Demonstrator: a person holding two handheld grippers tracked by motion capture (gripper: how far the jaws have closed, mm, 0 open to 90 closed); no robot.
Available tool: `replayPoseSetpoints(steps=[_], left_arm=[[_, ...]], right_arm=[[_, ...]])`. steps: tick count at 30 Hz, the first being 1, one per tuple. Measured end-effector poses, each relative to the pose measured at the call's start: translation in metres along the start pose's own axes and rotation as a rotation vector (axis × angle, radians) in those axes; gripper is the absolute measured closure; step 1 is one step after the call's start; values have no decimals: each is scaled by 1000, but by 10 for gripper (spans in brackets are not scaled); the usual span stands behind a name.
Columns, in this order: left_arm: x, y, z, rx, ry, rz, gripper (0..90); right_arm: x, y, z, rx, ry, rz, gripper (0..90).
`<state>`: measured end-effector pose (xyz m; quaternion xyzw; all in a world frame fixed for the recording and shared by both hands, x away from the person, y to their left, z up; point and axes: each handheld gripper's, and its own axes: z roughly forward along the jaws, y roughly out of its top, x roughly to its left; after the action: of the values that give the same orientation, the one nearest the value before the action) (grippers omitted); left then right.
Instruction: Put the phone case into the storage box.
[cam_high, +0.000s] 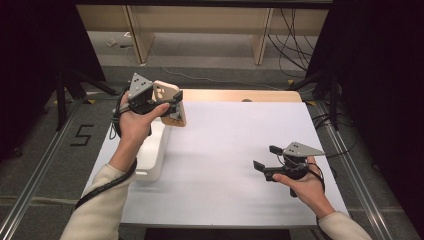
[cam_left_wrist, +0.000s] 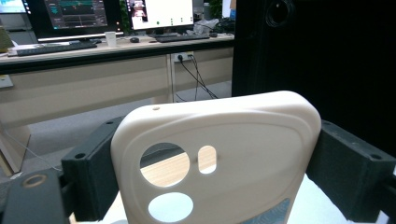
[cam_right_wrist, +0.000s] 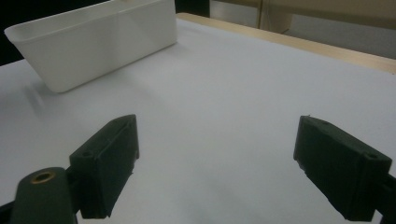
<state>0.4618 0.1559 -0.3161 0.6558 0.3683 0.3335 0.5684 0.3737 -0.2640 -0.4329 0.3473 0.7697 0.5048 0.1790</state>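
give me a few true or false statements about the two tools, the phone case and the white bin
1. The left tool is shut on the phone case. True.
2. The phone case lies flat on the table. False: it is held up in the air, above the far end of the white bin.
3. The right tool is open with nothing between its jaws. True.
4. The white bin stands on the right side of the table, beside the right tool. False: it stands at the table's left edge, below the left hand.
5. The phone case is black. False: it is cream, with round camera cutouts.
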Motion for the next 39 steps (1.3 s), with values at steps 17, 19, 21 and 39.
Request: replayPoseSetpoints(steps=[17,19,21,39], left_arm=[[10,0,-4,1,28,-16,116],[11,1,-4,2,30,-12,116],[12,1,-5,2,33,-12,116],[17,-1,-5,8,51,-21,116]], right_arm=[[0,0,0,2,1,1,150],[0,0,1,1,3,2,151],[0,0,1,1,3,2,152],[0,-1,1,0,5,2,152]])
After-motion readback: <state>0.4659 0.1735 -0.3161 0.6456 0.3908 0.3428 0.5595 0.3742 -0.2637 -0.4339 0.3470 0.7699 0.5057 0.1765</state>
